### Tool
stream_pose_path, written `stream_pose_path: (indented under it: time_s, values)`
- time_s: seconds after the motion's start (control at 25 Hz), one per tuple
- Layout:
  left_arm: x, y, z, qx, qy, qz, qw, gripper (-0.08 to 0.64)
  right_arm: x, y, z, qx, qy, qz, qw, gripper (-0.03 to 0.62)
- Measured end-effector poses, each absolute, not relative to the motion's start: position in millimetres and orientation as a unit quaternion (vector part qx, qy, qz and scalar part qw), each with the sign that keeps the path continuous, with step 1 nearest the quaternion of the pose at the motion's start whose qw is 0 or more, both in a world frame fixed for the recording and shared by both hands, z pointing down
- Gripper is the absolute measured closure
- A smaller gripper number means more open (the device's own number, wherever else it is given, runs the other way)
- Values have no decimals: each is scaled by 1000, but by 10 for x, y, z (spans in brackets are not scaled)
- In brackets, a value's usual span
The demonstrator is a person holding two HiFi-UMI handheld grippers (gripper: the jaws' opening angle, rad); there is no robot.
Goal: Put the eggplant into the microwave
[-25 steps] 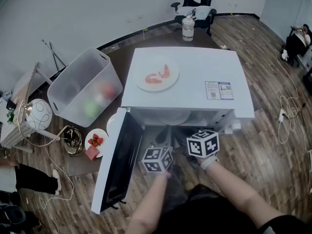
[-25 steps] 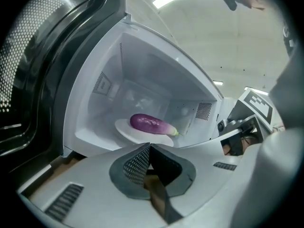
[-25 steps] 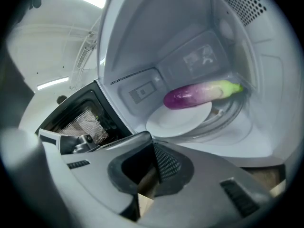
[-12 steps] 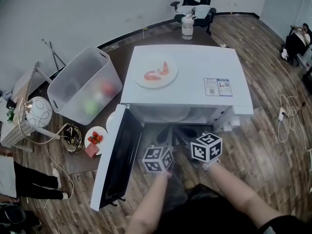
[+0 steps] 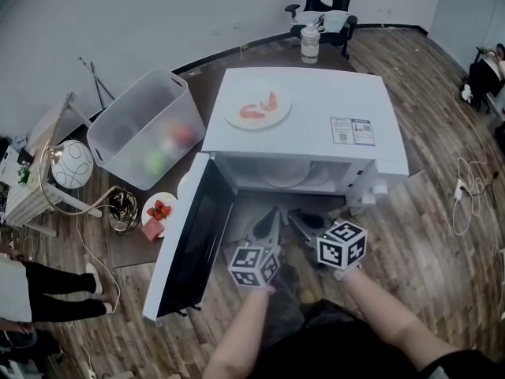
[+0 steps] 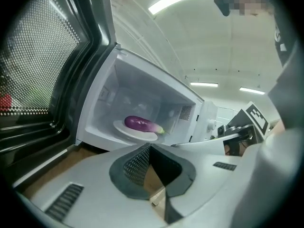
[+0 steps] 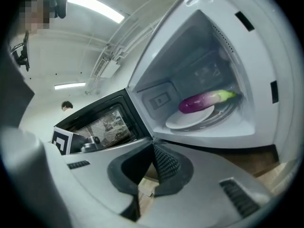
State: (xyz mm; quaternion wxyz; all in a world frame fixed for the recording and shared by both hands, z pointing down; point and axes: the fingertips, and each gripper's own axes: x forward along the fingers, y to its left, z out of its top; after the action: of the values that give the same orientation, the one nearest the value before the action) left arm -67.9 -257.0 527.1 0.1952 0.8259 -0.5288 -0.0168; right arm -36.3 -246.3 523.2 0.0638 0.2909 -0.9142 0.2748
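Observation:
The white microwave (image 5: pixel 316 125) stands with its door (image 5: pixel 193 239) swung open to the left. A purple eggplant (image 6: pixel 140 123) lies on a white plate (image 6: pixel 124 129) inside the cavity; the right gripper view also shows the eggplant (image 7: pixel 204 101) on the plate (image 7: pixel 187 120). In the head view the microwave's top hides the eggplant. My left gripper (image 5: pixel 268 221) (image 6: pixel 151 148) and right gripper (image 5: pixel 304 223) (image 7: pixel 153 148) hover side by side in front of the opening, outside it. Both are shut with nothing between their pads.
A plate of shrimp (image 5: pixel 257 105) rests on top of the microwave. Left of it stands a clear plastic bin (image 5: pixel 146 136) with produce, and a small plate of strawberries (image 5: pixel 158 209) sits by the door. A jar (image 5: pixel 310 44) and an office chair (image 5: pixel 327 6) are behind.
Both grippers have drawn back from the microwave opening toward the person, still shut and empty. The eggplant stays on the plate inside.

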Motion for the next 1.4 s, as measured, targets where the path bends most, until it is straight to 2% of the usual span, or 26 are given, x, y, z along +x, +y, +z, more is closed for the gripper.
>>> stream_pose_path:
  time_s: [0.52, 0.88, 1.4]
  values:
    - [-685, -1924, 5154, 802, -569, -23, 183, 560, -278, -1934, 5152, 284, -923, 252, 65, 591]
    - [-608, -1665, 5113, 816, -550, -13, 177, 560, -228, -1740, 5037, 309, -925, 211, 64, 592]
    - [-657, -1255, 4958, 835, -518, -8, 186, 560, -255, -1280, 4950, 366, -903, 220, 57, 592]
